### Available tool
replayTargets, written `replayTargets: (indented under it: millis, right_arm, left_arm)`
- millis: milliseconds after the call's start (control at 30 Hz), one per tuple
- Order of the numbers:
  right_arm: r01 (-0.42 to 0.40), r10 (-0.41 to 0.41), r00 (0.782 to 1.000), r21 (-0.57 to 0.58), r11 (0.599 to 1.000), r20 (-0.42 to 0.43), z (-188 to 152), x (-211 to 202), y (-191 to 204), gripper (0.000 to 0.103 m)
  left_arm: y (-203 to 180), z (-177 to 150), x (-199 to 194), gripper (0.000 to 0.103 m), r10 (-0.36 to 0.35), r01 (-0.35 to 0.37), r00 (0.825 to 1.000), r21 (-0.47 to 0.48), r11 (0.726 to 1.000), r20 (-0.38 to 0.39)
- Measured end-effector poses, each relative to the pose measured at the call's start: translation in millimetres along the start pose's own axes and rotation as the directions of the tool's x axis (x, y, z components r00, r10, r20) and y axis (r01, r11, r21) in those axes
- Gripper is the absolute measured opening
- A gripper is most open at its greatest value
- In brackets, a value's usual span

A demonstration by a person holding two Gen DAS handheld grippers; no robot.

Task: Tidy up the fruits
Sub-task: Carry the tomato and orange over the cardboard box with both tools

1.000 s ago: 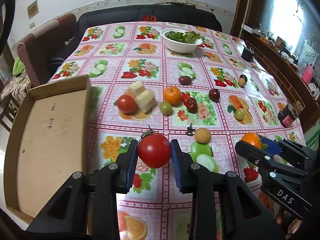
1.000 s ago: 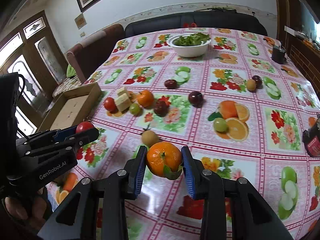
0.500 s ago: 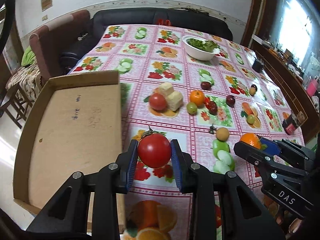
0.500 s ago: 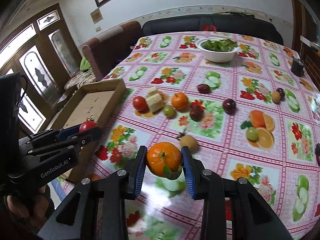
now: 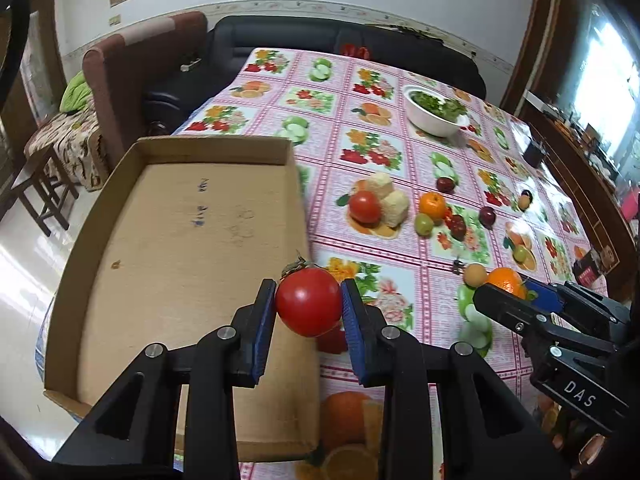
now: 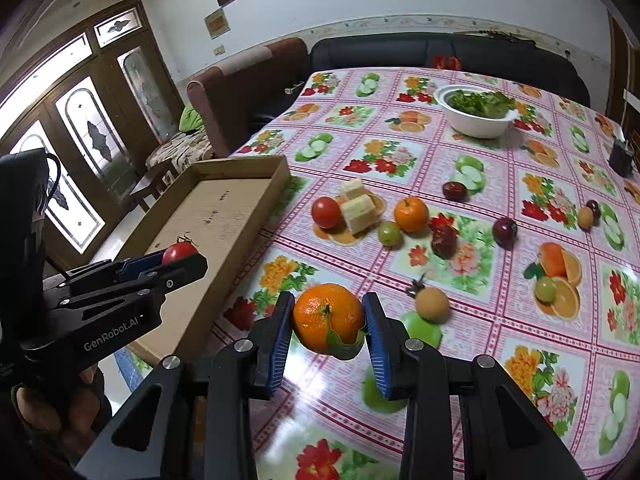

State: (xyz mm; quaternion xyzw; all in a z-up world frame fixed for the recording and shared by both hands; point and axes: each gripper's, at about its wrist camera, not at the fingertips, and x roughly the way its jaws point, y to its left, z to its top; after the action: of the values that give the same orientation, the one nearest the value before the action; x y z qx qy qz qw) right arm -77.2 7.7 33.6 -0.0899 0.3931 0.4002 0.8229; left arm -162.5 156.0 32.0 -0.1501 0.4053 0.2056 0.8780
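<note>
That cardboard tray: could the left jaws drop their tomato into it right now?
Probably yes. The left gripper holds the tomato at the cardboard tray's near corner, and nothing lies inside to block it.

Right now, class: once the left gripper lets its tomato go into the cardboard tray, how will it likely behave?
The tomato is round, so it would probably roll across the flat cardboard tray. Its glossy skin suggests slipperiness, and it is likely bruisable.

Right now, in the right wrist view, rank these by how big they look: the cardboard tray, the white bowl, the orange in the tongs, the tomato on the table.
1. cardboard tray
2. white bowl
3. orange, though it looks large partly because it sits close to the camera
4. tomato
</note>
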Motion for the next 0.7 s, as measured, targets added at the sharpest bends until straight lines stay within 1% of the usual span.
replayTargets:
  millis: [233,433,567,700]
  right_arm:
    - [-0.05,0.05,0.999,-0.049,0.998,-0.002,10,9,28,0.035]
    - [-0.126,0.124,0.992,-0.124,0.984,-0.023,19,26,70,0.035]
    - [-0.189,0.178,0.981,-0.187,0.964,-0.074,16,47,106,0.035]
    - [-0.236,0.208,0.968,-0.236,0.943,-0.14,10,71,136,0.035]
  left_arm:
    - [42,-1,-5,0.03,0.044,-0.044,0.999,-0.069,0.997,0.003]
    - [83,-5,-6,0.03,0.097,-0.097,0.995,-0.143,0.985,-0.005]
    - [109,-10,-1,0.03,0.123,-0.125,0.992,-0.19,0.974,-0.024]
    - [119,-14,3,0.03,0.135,-0.141,0.99,-0.201,0.969,-0.042]
